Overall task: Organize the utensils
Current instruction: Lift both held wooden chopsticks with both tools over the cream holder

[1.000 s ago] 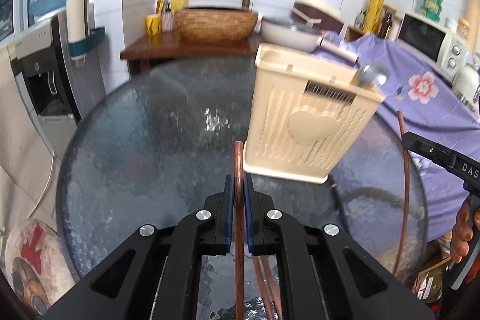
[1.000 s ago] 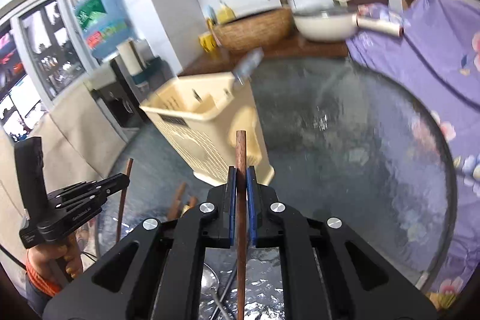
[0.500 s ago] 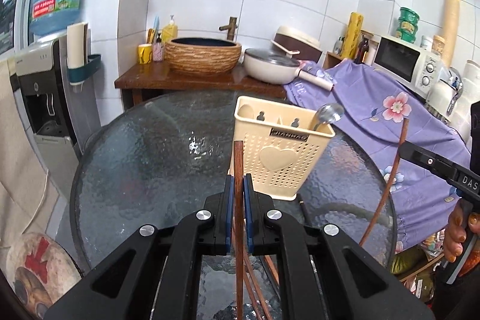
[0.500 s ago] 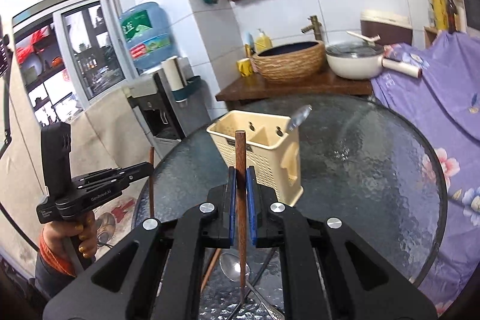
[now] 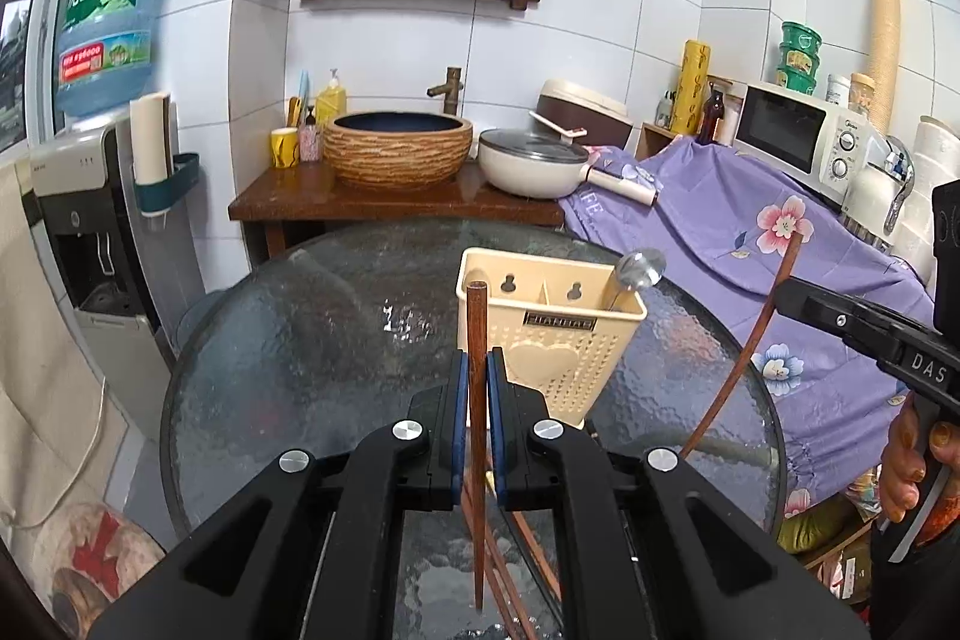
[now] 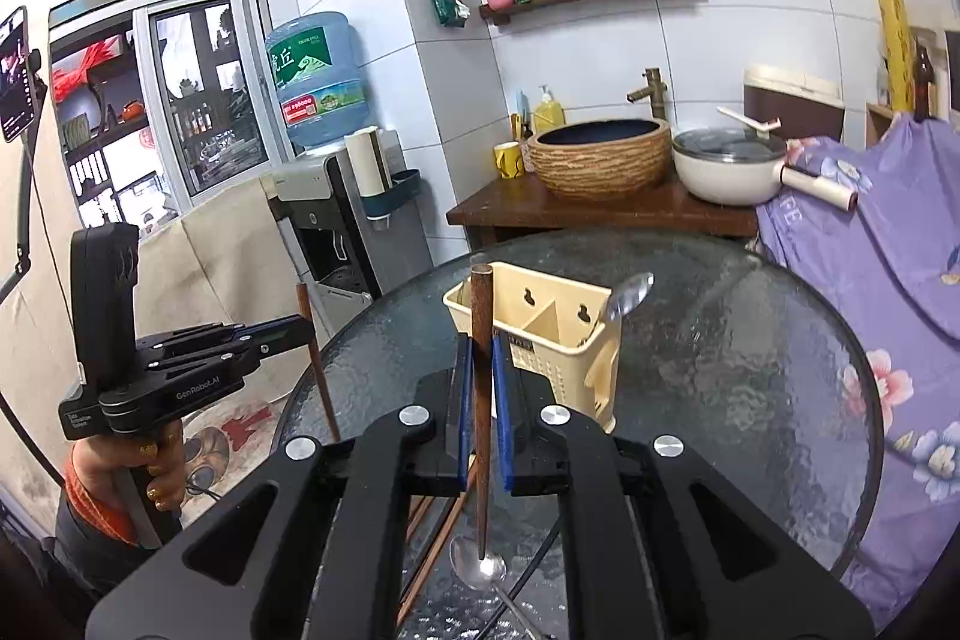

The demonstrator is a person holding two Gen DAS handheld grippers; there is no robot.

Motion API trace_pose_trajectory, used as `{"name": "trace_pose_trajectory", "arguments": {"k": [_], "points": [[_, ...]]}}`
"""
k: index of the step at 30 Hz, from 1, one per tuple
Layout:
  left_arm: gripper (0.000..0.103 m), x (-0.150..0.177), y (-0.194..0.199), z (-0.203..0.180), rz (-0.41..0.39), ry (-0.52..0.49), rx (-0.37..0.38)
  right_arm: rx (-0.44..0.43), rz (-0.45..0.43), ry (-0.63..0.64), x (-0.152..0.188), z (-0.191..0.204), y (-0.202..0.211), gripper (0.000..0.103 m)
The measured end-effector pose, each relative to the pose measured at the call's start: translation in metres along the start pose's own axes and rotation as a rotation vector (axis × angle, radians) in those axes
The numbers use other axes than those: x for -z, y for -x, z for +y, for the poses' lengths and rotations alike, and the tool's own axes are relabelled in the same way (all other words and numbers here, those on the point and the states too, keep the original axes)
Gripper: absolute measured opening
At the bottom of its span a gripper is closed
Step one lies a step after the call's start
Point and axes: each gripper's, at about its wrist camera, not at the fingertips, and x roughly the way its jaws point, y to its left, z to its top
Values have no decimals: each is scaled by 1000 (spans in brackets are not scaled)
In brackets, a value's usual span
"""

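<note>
My left gripper is shut on a brown wooden chopstick, held upright above the glass table. My right gripper is shut on a second brown chopstick, also upright. A cream plastic utensil holder stands on the table beyond both grippers, with a metal spoon in its right compartment. It shows in the right wrist view too. More chopsticks and a spoon lie on the table below the grippers. The right gripper shows at the right of the left wrist view.
A wooden stand with a woven basin and a white pan is behind the table. A water dispenser stands left. A purple flowered cloth and a microwave are at the right.
Both grippers have risen and pulled back from the holder with their chopsticks, so the holder looks smaller and farther. The grip on each chopstick is unchanged.
</note>
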Motion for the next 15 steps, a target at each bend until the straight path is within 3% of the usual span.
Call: {"name": "trace_pose_trajectory", "arguments": {"k": [10,15], "points": [[6,-48,1,-8,-48,-17,31,-3,-14,32,-31,6,-5,8],[6,-89,8,-18,-97,-31,50,-4,-59,42,-69,9,2,8]]}}
